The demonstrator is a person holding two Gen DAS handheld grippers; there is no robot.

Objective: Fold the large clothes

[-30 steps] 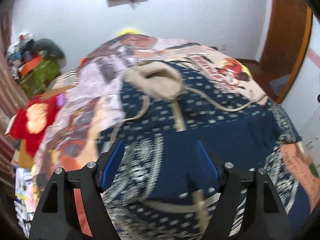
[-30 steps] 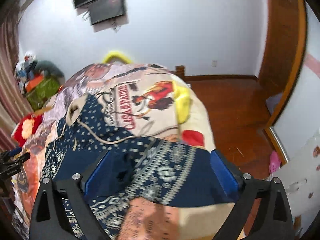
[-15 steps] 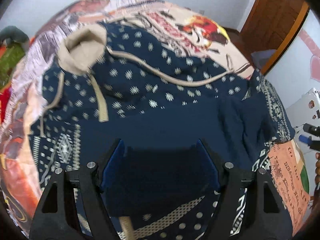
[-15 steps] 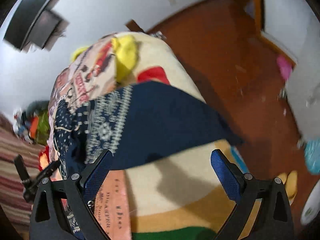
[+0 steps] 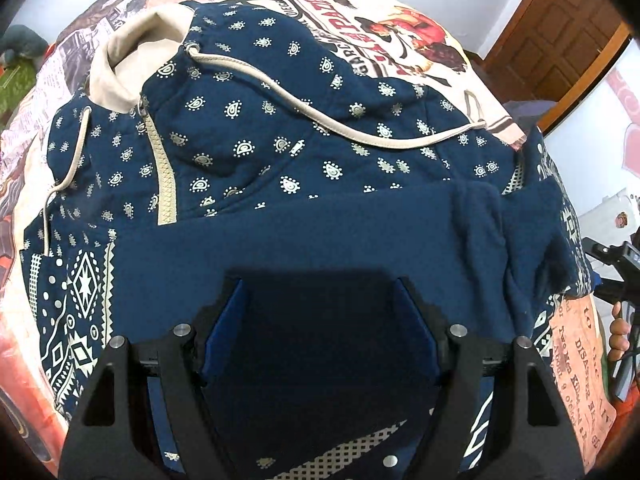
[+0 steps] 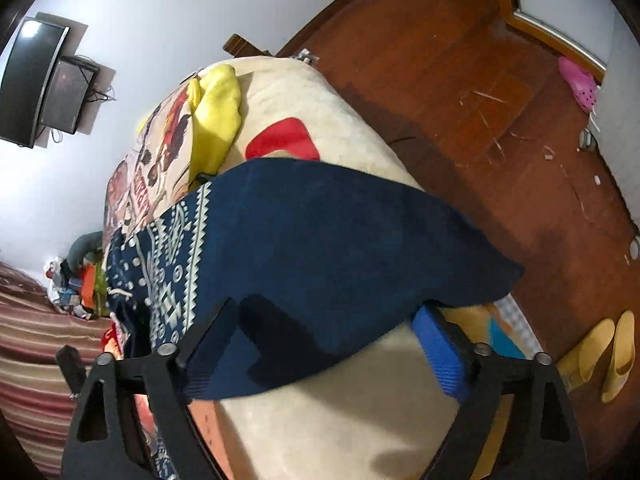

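Note:
A navy patterned hoodie (image 5: 280,152) with a beige hood (image 5: 132,52) and drawstrings lies spread on the bed. A plain navy part of it (image 5: 320,248) is folded up over its lower half. My left gripper (image 5: 320,324) is open just above that folded part, its jaws wide apart. In the right wrist view the hoodie's navy sleeve (image 6: 340,248) lies over the bed's side. My right gripper (image 6: 332,344) is open with its jaws wide, low over the sleeve's end.
The bed carries a printed blanket (image 5: 380,20). A yellow cloth (image 6: 216,116) lies at its far end. The wooden floor (image 6: 500,128) beside the bed holds yellow slippers (image 6: 604,356) and a pink shoe (image 6: 580,84). Clutter (image 6: 76,280) sits by the far wall.
Both wrist views have tilted down toward the bed. The navy fabric now lies folded over the hoodie's lower half. The right gripper has swung out over the sleeve at the bed's side.

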